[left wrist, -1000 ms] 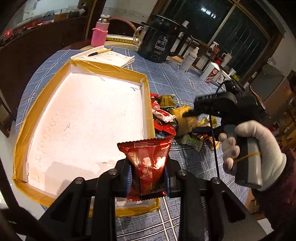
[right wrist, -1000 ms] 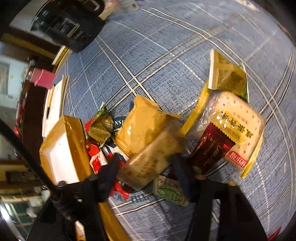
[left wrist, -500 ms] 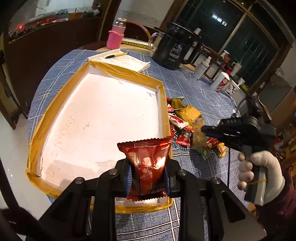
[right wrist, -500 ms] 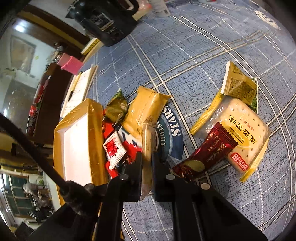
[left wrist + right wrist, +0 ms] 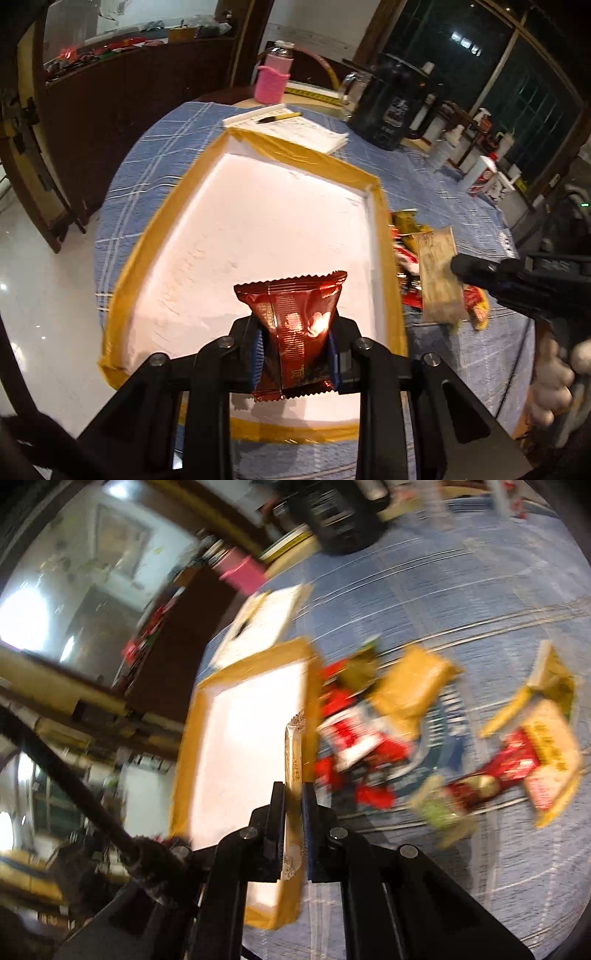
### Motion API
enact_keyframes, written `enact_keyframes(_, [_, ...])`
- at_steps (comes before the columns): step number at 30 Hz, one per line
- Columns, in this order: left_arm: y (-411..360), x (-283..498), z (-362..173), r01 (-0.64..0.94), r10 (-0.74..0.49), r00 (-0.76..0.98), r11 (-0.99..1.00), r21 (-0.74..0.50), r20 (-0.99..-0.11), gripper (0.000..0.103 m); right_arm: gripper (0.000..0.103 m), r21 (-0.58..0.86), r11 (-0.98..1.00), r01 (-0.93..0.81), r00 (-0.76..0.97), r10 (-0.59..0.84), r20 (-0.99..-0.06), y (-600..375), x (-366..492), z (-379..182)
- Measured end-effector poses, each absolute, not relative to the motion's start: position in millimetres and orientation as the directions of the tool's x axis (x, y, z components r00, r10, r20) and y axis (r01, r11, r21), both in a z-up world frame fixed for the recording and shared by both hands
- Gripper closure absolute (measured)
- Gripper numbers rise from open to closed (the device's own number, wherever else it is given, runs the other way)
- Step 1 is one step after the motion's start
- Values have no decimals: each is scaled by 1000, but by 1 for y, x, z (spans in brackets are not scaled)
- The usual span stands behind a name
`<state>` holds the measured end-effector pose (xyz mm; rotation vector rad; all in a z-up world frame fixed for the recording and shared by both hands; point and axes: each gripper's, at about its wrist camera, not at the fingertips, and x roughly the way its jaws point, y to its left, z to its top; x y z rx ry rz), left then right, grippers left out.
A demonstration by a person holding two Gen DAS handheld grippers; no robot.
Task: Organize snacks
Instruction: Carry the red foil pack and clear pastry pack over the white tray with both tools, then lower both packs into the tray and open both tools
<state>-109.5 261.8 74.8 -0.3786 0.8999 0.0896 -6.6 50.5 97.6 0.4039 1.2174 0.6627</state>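
So on the far left a dark wooden cabinet [image 5: 122, 92] is sitting off the surface, its shelf contents too dim to read. Next over, the white tray [image 5: 258, 229] with yellow-taped rim is lying on the blue plaid cloth [image 5: 147, 173], and its inside is looking bare in the left wrist view, though the near edge is getting cut off by the left gripper [image 5: 295, 354]. That gripper's fingers are pinching a shiny red snack packet [image 5: 295, 325] upright over the tray's near end; the packet's print is too glared out to read.

Behind the tray a notepad with a pen [image 5: 291, 125] is lying flat, with a pink-sleeved bottle [image 5: 275, 79] and a black kettle [image 5: 391, 107] further back.

Right of the tray, the snack pile [image 5: 388, 738] is sprawling on the cloth, badly smeared by blur in the right wrist view, so brands are hard to make out. The right gripper [image 5: 293, 801] is squeezing a tan flat snack packet [image 5: 293, 753] edge-on, fingers nearly together, hanging it just beside the tray's right rim. A white-gloved hand [image 5: 554, 376] is getting cropped at the far right.
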Motion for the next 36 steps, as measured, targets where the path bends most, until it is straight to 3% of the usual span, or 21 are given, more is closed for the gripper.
enact_keyframes(10, [306,-97,42,-307,-34,544,922,-236,-838,74,97,659,631,-410,-49,706,-707,158,-49,75])
enact_keyframes(29, [314,-77,25,-273,-62,456,940,-205,-888,72,93,659,658,-364,-113,671,-733,179,-49,48])
enact_keyframes(34, [312,-75,28,-260,-65,445,945,-198,-893,64,93,624,657,-423,-104,649,-754,184,-54,57])
enact_keyframes(36, [310,-76,33,-255,-53,450,949,-185,-891,54,88,597,667,-446,-81,634,-769,186,-57,62])
